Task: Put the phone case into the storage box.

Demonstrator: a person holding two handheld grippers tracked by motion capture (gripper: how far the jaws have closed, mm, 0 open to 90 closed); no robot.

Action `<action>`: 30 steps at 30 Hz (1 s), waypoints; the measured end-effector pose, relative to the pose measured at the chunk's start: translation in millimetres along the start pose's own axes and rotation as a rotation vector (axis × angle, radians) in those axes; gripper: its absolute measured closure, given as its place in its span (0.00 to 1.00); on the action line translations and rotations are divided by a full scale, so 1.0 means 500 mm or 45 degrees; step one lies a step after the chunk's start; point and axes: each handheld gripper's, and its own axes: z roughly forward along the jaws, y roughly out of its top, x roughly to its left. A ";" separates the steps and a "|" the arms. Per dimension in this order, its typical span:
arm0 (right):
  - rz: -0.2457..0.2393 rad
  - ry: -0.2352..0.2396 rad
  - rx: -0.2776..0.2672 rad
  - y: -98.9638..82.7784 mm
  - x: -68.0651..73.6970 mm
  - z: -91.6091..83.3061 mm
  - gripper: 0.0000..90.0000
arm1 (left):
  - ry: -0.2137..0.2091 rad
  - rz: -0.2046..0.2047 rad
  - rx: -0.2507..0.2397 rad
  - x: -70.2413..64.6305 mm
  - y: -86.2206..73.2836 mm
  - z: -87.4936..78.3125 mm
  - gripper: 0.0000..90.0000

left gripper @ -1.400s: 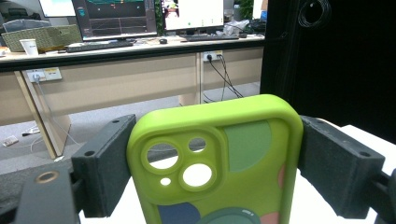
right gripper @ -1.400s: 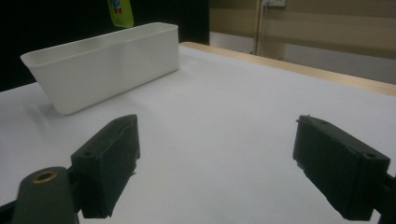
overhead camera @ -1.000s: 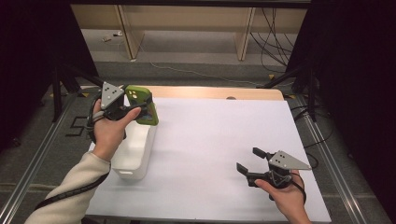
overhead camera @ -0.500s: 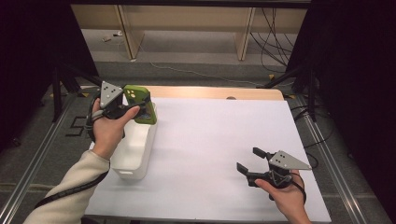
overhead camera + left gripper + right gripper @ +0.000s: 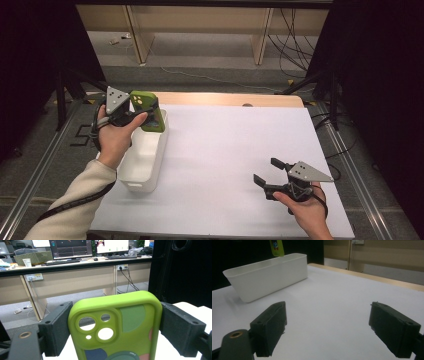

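Clamped between the pads of the left gripper [image 5: 145, 112] was a green phone case [image 5: 149, 111], held upright by its two long edges, its back with the camera cut-outs facing that gripper's own camera. Under the case and the jaws stood a white bin [image 5: 145, 155], long and narrow, whose far end lay directly below the case; the case hung above the rim and touched nothing but the pads. From the left gripper view the lower part of the case [image 5: 117, 327] was cut off by the frame's bottom edge, so its foot and the bin beneath could not be seen there, and the coloured shapes printed on it were only partly visible. Behind it in that view stood a desk [image 5: 75, 262] with monitors and a keyboard, well apart.

Well apart to the other side, the right gripper [image 5: 267, 175] rested low over the white table sheet [image 5: 225, 150], its jaws wide and nothing between them. Ahead of those jaws in the right gripper view lay bare sheet, then the bin [image 5: 267, 275], with the bottom tip of the case [image 5: 276, 247] hanging over its far rim; the rest of the case was cut off at the top. Nothing stood between the two grippers.
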 end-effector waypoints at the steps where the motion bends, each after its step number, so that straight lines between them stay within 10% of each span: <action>1: -0.001 0.000 0.001 0.000 0.000 0.000 0.18 | 0.000 0.004 0.001 0.001 0.000 0.000 0.17; 30: 0.000 0.001 -0.002 0.000 0.000 0.000 0.18 | 0.028 0.009 0.011 0.017 -0.004 0.023 0.17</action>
